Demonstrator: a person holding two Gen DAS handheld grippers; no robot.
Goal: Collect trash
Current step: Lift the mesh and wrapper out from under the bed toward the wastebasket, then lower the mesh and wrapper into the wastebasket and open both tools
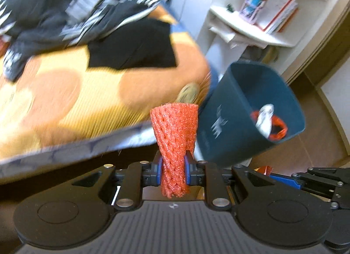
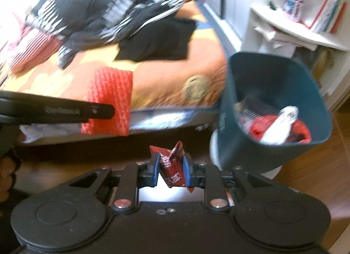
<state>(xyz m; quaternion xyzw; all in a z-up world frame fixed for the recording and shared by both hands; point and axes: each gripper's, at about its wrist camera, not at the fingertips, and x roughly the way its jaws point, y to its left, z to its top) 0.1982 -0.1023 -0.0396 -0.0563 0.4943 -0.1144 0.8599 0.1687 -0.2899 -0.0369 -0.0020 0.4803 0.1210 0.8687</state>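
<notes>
Left hand-held gripper (image 1: 174, 172) pinching a red foam net (image 1: 175, 135) low down, most of the net standing free above the pads; right hand-held gripper (image 2: 170, 172) pinching a crumpled red wrapper (image 2: 172, 164) by a small bite, one corner hanging below the pads. Both held clear of the floor, ahead of the bed (image 1: 91, 92). Blue bin (image 1: 221, 127) up ahead and off to the right of each hand-held gripper, tilted in view, already holding red and white scraps (image 2: 277, 127). Likely trouble from here — a drop short of the rim: bin still off to the side, not under either load, so an early release would put the trash on the floor or on the bed edge. Light, springy net apt to catch on a pad or drift instead of falling straight; thin wrapper apt to slip out of so shallow a pinch if swung quickly. Two hand-held grippers close together and heading for one opening — a knock between them, or against the bin wall, could tip or shove the bin. Blurred views, so exact gap to the rim hard to judge.
</notes>
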